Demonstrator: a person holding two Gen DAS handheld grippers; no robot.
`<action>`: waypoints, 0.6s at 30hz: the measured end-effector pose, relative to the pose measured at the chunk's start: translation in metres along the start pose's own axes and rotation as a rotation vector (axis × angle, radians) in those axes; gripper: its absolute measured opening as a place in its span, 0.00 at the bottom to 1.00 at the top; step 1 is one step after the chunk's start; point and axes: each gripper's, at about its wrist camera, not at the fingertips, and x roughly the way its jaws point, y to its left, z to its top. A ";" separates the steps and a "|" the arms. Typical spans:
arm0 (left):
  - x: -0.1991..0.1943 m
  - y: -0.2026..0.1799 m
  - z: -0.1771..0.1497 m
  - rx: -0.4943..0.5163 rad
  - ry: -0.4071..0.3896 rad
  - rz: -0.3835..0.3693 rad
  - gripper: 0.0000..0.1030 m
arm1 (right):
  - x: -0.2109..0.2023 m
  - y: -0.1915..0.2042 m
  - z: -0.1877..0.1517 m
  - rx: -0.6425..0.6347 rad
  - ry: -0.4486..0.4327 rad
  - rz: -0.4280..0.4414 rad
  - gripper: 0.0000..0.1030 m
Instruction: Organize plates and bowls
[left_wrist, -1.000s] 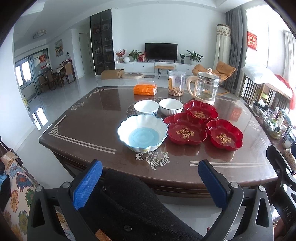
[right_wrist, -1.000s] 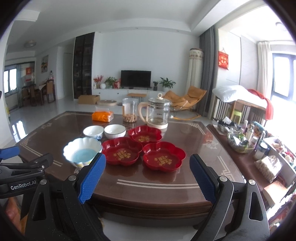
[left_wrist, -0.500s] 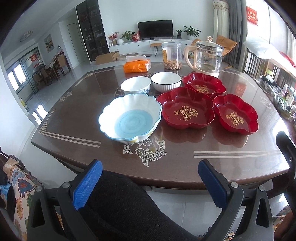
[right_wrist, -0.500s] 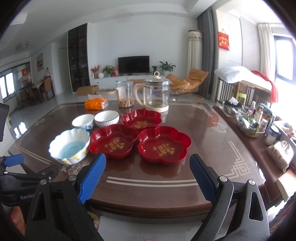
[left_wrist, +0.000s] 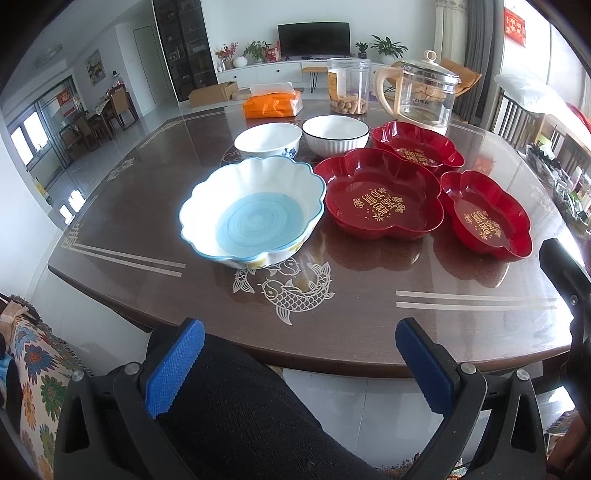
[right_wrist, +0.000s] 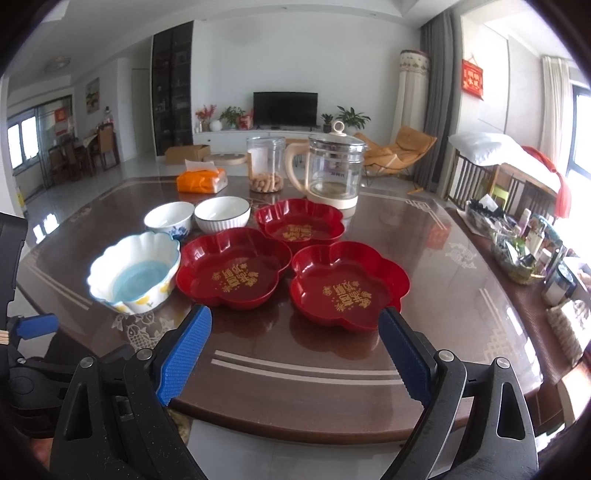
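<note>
Sofa throw (left_wrist: 35, 373) cut off left, side-shelf clutter (right_wrist: 524, 247) indistinct

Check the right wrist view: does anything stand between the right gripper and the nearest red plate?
Nothing visible does. The right gripper is open, and only bare table lies between it and the nearest red plate.

Three red plates (left_wrist: 382, 199) (left_wrist: 485, 218) (left_wrist: 417, 147), three bowls (left_wrist: 255, 210) (left_wrist: 267, 140) (left_wrist: 335, 134), one jar (left_wrist: 348, 90), one kettle (left_wrist: 424, 96), one tissue pack (left_wrist: 272, 105).

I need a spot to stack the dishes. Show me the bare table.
Bare: the near strip by the fish inlay, and the table right of the red plates. Crowded: the middle, around the blue bowl.
</note>
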 end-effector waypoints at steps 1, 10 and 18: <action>0.001 0.001 0.000 -0.001 0.001 0.000 1.00 | 0.001 0.002 0.000 -0.002 0.000 -0.005 0.91; 0.016 0.014 -0.013 -0.063 0.067 -0.102 1.00 | -0.007 0.006 -0.010 0.016 -0.007 -0.059 0.91; 0.011 0.017 -0.013 -0.077 0.046 -0.138 1.00 | -0.015 -0.003 -0.009 0.048 -0.001 -0.072 0.91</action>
